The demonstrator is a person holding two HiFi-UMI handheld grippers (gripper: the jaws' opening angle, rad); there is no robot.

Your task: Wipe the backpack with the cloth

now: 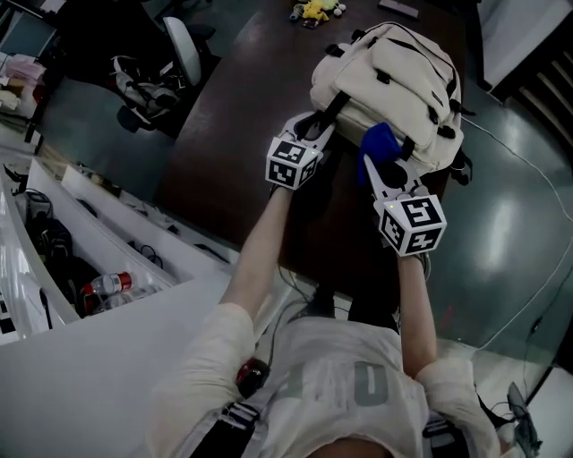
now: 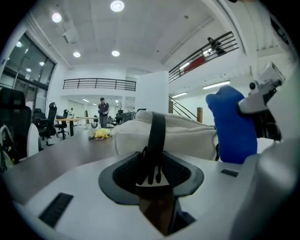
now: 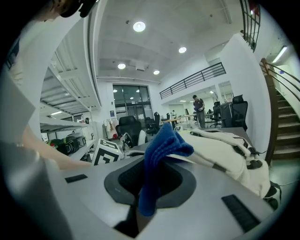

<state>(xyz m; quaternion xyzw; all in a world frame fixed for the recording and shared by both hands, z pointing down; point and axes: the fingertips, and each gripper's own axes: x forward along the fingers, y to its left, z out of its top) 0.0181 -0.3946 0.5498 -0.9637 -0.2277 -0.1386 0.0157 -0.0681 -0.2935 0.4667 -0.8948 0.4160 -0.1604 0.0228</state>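
A cream backpack [image 1: 394, 80] lies on the dark table [image 1: 233, 134], at its near right end. My left gripper [image 1: 318, 132] reaches the bag's near left corner. In the left gripper view its jaws stand open [image 2: 157, 171], and a black strap [image 2: 157, 136] of the backpack [image 2: 187, 136] hangs between them with a gap on each side. My right gripper [image 1: 383, 170] is shut on a blue cloth [image 1: 380, 143], held just in front of the bag's near side. In the right gripper view the cloth [image 3: 161, 150] sticks up from the jaws [image 3: 150, 187], with the backpack [image 3: 220, 150] to its right.
A yellow toy [image 1: 313, 11] lies at the table's far end. An office chair [image 1: 179, 49] stands to the left of the table. White shelving [image 1: 107, 286] with bottles runs along the left. A thin cable [image 1: 537, 179] trails over the floor at the right.
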